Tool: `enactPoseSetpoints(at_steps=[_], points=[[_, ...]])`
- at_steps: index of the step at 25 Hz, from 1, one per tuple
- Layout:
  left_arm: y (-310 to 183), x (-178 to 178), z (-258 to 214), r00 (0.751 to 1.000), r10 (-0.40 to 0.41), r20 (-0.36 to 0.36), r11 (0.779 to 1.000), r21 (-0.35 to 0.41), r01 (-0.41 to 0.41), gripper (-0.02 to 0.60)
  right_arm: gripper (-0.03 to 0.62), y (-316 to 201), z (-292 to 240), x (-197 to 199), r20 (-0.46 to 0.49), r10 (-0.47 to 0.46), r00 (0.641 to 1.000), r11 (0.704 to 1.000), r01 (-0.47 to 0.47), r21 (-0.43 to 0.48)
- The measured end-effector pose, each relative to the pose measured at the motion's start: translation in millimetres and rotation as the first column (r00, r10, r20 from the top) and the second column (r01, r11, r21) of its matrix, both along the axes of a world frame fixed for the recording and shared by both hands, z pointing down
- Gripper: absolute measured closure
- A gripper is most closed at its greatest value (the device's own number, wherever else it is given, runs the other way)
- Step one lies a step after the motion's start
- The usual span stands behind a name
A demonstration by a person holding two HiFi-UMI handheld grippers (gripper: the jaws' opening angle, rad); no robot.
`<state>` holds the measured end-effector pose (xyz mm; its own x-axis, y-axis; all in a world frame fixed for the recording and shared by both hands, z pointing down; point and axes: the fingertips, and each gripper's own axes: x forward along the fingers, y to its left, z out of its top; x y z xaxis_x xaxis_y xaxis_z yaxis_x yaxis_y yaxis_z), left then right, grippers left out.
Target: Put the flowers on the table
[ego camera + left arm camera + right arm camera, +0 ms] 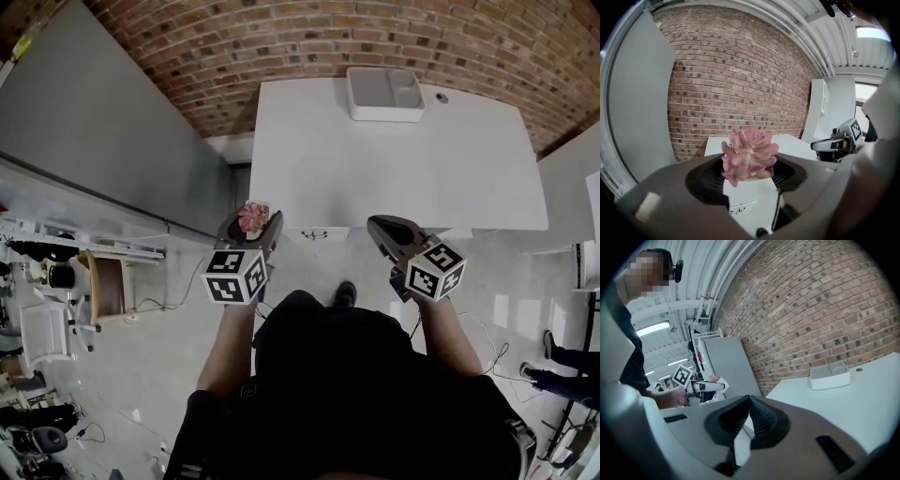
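the white tabletop (403,169) lies straight ahead of you, its near edge just beyond both grippers. your left gripper (251,225) clamps the pink flowers (749,154) between wide-set fingers, short of the tabletop. your right gripper (750,404) has its fingers pressed together, empty.

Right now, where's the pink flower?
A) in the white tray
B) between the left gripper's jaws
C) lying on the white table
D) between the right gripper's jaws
B: the pink flower is clamped between the jaws of the left gripper, short of the white table. The right gripper has its jaws together on nothing, and the white tray holds no flower.
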<state>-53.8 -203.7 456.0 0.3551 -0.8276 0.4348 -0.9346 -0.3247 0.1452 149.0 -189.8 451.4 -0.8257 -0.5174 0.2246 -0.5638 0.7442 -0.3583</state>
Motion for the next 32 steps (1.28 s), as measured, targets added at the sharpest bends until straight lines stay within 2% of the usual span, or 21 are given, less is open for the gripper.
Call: enactPoseSetpoints(at_steps=[7,13,20,25,32], points=[[-24,-13,11,1.000,-0.008,-0.025,1.000,-0.006,0.007,0.314,0.585,-32,1,-12,-0.020,-0.001,1.000,1.000,0.001,0.000],[-52,-35,14,0.999,0.015,-0.053,1.000,-0.003,-0.015,0.314,0.585,-63,-12,-50,-0.047,-0.020,0.999,1.000,0.020,0.008],[-85,-59,33,0.996,0.062,-0.057,0.998,-0.017,-0.063,0.314,0.585,-84,-9,-85,-0.067,0.002,0.998,1.000,-0.002,-0.003],[-100,-59,48,0.995,0.082,-0.057,0.995,-0.044,-0.084,0.314,0.585,-88,12,-93,-0.084,-0.007,0.996,0.999,0.003,-0.051],[-131,-54,60,0.996,0.069,-0.052,0.994,-0.077,-0.073,0.314,0.585,-126,5,-96,-0.066,-0.036,0.997,0.999,0.034,-0.022]])
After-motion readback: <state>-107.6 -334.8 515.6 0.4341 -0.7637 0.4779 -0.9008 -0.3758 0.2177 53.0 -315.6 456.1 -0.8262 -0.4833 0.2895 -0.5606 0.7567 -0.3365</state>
